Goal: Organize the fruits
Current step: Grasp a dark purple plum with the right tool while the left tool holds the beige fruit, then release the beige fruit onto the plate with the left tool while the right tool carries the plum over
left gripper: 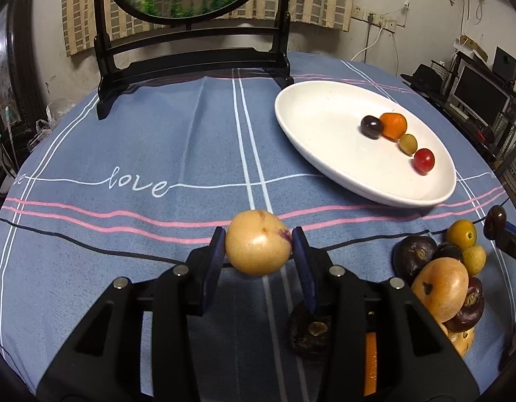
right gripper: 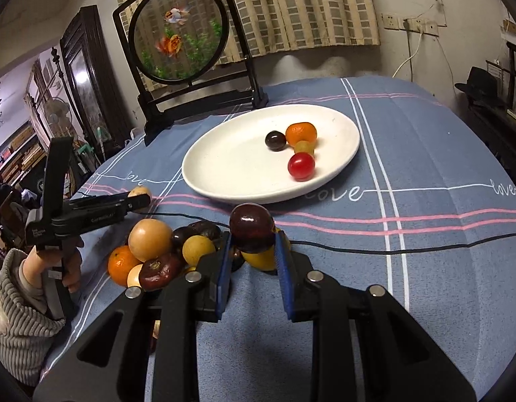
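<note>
Left gripper [left gripper: 258, 251]: black moulded arms with blue ribbed pads, clamped on a pale yellow fruit [left gripper: 258, 247]. The fruit is roughly round and smooth, with a small purple blotch against the right-hand pad and a faint brown scar on top. It sits between the fingertips, raised off the cloth.

Right gripper [right gripper: 252, 238]: same construction, fully clenched on a dark red fruit [right gripper: 252, 222]. This fruit is glossy and near-spherical, held at the very tips of the pads. Directly beneath it, between the fingers, a yellow fruit [right gripper: 263, 258] is partly seen.

Fruit pile [right gripper: 157, 251]: lies just left of the right gripper's fingers. It is a heap of rounded pieces: a matt tan one on top, dark maroon ones with dried stem scars, small yellow ones and a dimpled orange one at the near left edge.

White plate [right gripper: 224, 167]: oval, shallow, smooth glazed, lying beyond the right gripper's fingertips. It holds four small fruits touching in a cluster: a dark purple fruit [right gripper: 275, 140], an orange citrus [right gripper: 301, 133], an olive-yellow fruit [right gripper: 304, 147] and a shiny red fruit [right gripper: 301, 166].

Tablecloth [right gripper: 425, 167]: blue woven fabric with white, pink and black stripes and "love" script, creased in places.

A black-framed round screen [right gripper: 179, 33] painted with goldfish stands past the plate. A person's hand [right gripper: 71, 268], in a ribbed grey sleeve, grips the left gripper's handle.
</note>
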